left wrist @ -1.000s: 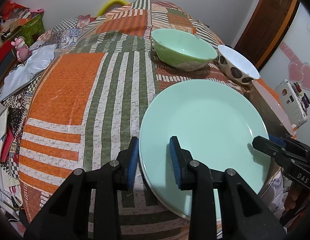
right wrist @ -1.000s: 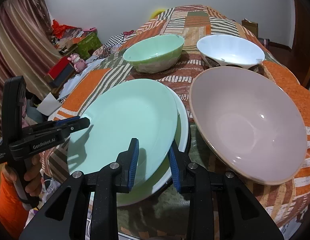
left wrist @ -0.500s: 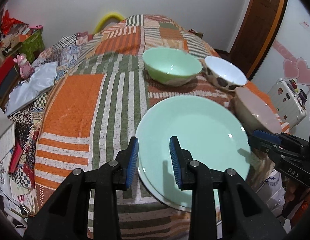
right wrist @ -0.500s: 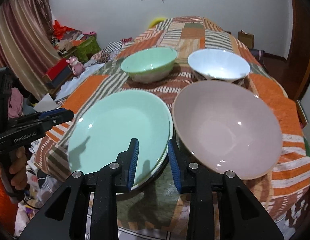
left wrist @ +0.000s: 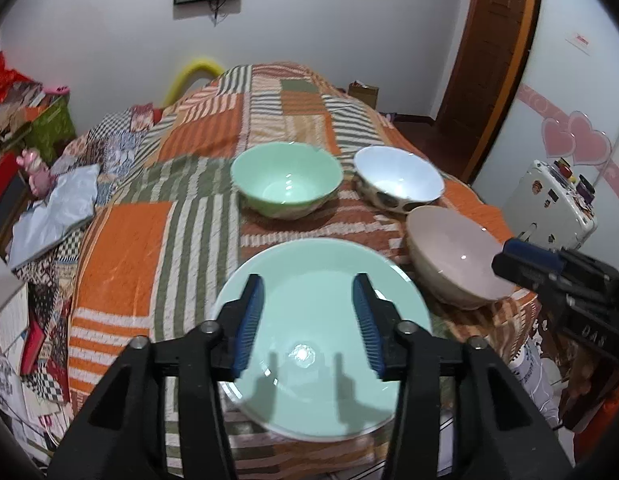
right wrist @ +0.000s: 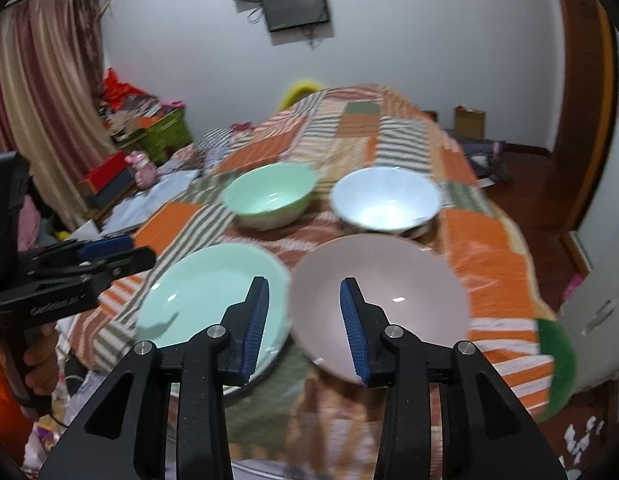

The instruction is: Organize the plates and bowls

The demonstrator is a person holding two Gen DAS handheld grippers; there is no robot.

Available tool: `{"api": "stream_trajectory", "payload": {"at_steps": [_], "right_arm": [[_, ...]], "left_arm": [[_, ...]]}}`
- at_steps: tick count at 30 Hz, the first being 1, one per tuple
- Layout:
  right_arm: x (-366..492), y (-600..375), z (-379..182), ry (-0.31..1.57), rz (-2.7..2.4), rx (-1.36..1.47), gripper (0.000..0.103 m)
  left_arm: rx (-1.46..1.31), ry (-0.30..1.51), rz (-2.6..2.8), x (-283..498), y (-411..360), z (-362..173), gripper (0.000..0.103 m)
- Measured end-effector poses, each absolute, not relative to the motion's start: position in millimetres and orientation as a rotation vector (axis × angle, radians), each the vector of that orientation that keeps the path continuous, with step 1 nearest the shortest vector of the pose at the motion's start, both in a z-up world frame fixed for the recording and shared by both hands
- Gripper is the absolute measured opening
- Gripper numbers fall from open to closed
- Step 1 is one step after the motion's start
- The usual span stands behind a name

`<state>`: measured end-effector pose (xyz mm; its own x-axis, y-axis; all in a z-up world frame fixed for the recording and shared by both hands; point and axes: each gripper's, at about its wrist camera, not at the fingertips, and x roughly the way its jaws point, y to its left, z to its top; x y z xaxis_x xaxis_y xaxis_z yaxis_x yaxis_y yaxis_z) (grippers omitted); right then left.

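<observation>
- Left gripper (left wrist: 308,320) is held above the mint-green plate (left wrist: 321,344); fingers spread wide, nothing pinched.
- Right gripper (right wrist: 304,322) is held over the gap between plate and pink bowl (right wrist: 379,304); fingers spread apart, nothing gripped.
- Mint-green plate is seen at the near edge of the patchwork quilt (left wrist: 121,260), on a second plate whose white rim barely shows under it.
- Pink bowl lies just beside the plate on its right; green bowl (left wrist: 287,184) and white spotted bowl (left wrist: 399,178) sit behind, side by side, apart from each other.
- Step judged: plates stacked, bowls not yet nested; both grippers between grasps.
- Next move judged: a bowl rim is to be pinched, likely the pink bowl's near rim by the right gripper, then the bowl lifted and set inside or under another.
- Right view is blurred; rim contact cannot be told.
</observation>
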<state>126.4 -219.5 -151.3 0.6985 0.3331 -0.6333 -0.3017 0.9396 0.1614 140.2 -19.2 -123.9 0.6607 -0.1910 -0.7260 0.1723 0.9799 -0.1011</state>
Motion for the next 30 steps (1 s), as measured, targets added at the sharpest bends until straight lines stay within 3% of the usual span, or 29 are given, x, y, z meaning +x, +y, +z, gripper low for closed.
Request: {"api": "stream_trajectory", "payload": {"at_steps": [8, 20, 30], "right_arm": [[136, -259, -153, 0.734, 0.27, 0.074, 0.036], [149, -292, -178, 0.802, 0.209, 0.091, 0.058], [162, -304, -203, 0.887, 0.259, 0.163, 0.059]], "left_arm": [[-0.007, 0.814, -0.254, 154, -55, -120, 0.059], [0.05, 0.903, -0.333, 184, -109, -150, 0.063], [0.057, 0.977, -0.37, 208, -136, -180, 0.065]]}}
